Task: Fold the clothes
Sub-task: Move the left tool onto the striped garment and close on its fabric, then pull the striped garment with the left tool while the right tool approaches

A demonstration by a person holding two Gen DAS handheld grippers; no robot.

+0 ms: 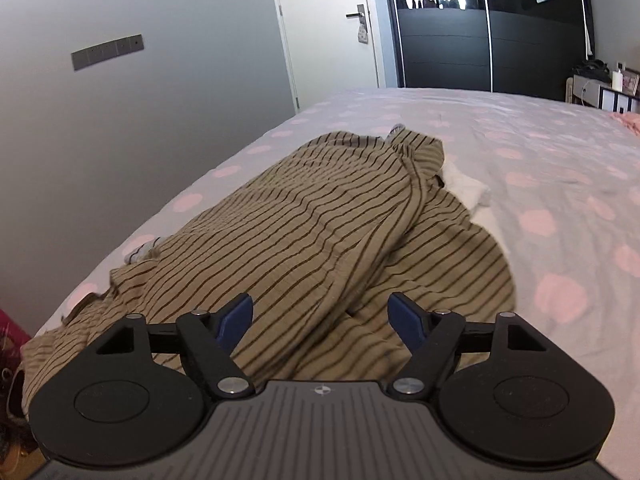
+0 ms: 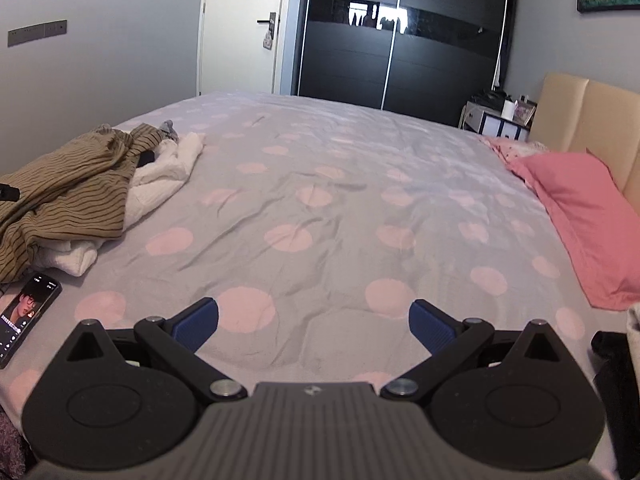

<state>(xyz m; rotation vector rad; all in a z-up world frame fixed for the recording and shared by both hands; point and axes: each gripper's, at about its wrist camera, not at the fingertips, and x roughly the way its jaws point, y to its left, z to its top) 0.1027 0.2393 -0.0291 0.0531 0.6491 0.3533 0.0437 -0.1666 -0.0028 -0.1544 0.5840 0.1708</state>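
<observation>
Hovering wide-jawed, left gripper [image 1: 320,316] over crumpled tan black-striped garment [image 1: 312,232] atop white knitted garment [image 2: 160,184]. Right gripper [image 2: 314,320] wide, above grey pink-dotted bedsheet [image 2: 340,184]; lit black smartphone [image 2: 26,316] alongside.

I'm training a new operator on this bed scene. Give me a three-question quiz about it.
1. True or false: the left gripper is shut on the striped garment.
2. What lies under the striped garment? A) white garment B) pink pillow C) phone
3. Fill in: the right gripper hovers open above the dotted ____.

Key:
1. False; its jaws are open, nothing between them.
2. A, the white garment. The phone lies beside the pile; the pink pillow is by the headboard.
3. Bedsheet.
</observation>
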